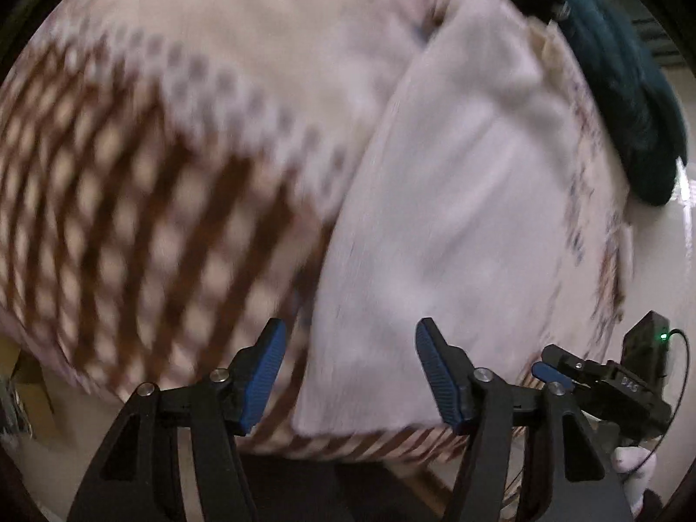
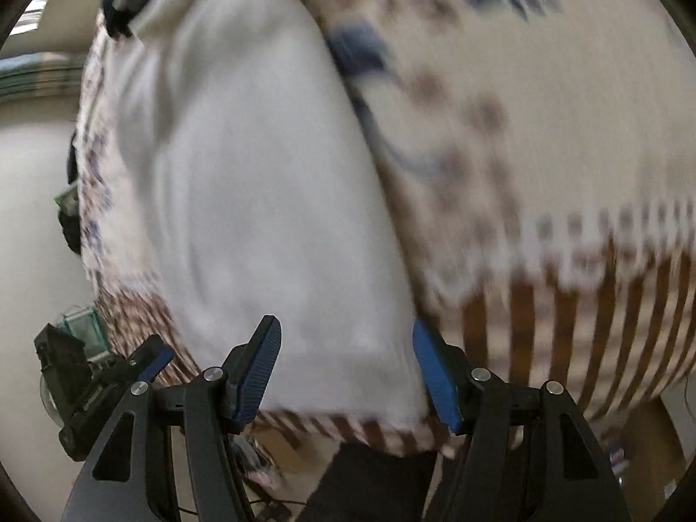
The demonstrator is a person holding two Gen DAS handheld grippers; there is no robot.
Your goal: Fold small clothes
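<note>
A white garment [image 1: 456, 217] lies flat, and looks folded, on a cream tablecloth [image 1: 152, 200] with a brown lattice border; the picture is blurred. My left gripper [image 1: 350, 374] hovers open over the garment's near left edge, its blue pads clear of the fabric. In the right wrist view the same white garment [image 2: 261, 174] fills the middle. My right gripper [image 2: 348, 369] is open above its near hem, with nothing pinched. Each gripper shows in the other's view: the right gripper [image 1: 561, 369] at the lower right, the left gripper [image 2: 143, 361] at the lower left.
A dark teal cloth [image 1: 630, 87] lies at the far end of the garment, seen also as a dark shape [image 2: 126, 0]. The tablecloth [image 2: 565, 130] carries blue and brown marks. The table's near edge runs just under both grippers, with floor clutter [image 2: 256, 465] below.
</note>
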